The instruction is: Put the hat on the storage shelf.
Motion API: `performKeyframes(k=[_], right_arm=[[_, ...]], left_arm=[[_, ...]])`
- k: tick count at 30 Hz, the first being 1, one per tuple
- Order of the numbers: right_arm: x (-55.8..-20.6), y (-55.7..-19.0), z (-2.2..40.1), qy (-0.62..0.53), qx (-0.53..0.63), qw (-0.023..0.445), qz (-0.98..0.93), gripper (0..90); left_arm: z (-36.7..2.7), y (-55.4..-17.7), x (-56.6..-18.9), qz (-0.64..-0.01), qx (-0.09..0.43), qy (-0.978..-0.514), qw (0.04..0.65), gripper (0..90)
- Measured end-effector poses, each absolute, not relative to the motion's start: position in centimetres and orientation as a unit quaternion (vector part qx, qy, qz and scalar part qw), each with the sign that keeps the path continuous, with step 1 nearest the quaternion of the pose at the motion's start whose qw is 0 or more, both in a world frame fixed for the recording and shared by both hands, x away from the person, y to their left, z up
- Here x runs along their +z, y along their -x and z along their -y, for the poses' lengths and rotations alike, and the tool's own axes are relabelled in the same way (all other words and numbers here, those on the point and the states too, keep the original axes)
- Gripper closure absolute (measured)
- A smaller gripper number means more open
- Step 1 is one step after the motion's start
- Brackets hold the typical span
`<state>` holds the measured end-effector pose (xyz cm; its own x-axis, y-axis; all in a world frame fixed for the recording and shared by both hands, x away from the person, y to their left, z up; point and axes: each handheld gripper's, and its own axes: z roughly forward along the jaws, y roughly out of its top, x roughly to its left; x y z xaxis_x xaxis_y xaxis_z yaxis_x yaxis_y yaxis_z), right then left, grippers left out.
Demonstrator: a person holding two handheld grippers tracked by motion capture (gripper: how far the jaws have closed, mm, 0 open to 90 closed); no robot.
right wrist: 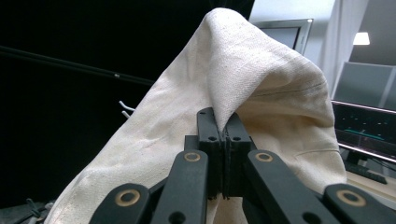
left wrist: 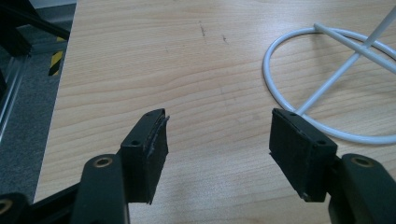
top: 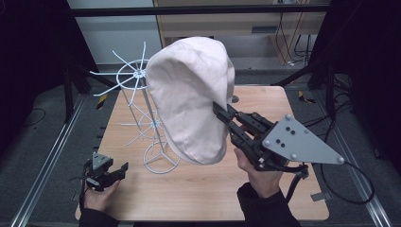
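Observation:
A cream cloth hat (top: pixel 191 97) hangs in the air over the middle of the wooden table (top: pixel 198 189), pinched at its edge by my right gripper (top: pixel 218 112), which is shut on it. In the right gripper view the two black jaws press together on a fold of the hat (right wrist: pixel 243 88). A white wire rack (top: pixel 142 94) with spokes stands left of the hat, partly hidden behind it. My left gripper (top: pixel 120 169) rests low at the table's front left corner, open, with bare wood between its jaws (left wrist: pixel 218 140).
The rack's white ring base (left wrist: pixel 322 84) lies on the table just beyond and to the right of the left jaws. Metal rails (top: pixel 42 165) run along both sides of the table. Black frame legs stand at the back corners.

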<state>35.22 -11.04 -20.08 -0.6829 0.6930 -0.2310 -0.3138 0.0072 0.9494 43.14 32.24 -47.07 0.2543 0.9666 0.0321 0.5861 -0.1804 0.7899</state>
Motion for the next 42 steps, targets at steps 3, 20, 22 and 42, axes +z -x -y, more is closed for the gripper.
performKeyframes(k=[3, 20, 22, 42], right_arm=[[-20.3, -35.5, 10.4, -0.151, 0.687, 0.36, -0.613, 89.0], [-22.8, -37.0, 9.3, -0.16, 0.656, 0.336, -0.657, 89.0], [-23.4, -37.2, 9.3, -0.162, 0.651, 0.331, -0.664, 89.0], [-26.7, -38.2, 9.6, -0.181, 0.632, 0.297, -0.692, 88.4]], left_arm=[[-32.3, -43.2, -47.1, -0.543, 0.279, -0.715, 0.34, 36.9], [-32.2, -43.2, -47.1, -0.543, 0.28, -0.715, 0.34, 36.9], [-32.2, -43.2, -47.1, -0.543, 0.28, -0.715, 0.34, 36.9], [-32.2, -43.2, -47.2, -0.543, 0.28, -0.716, 0.338, 36.9]])
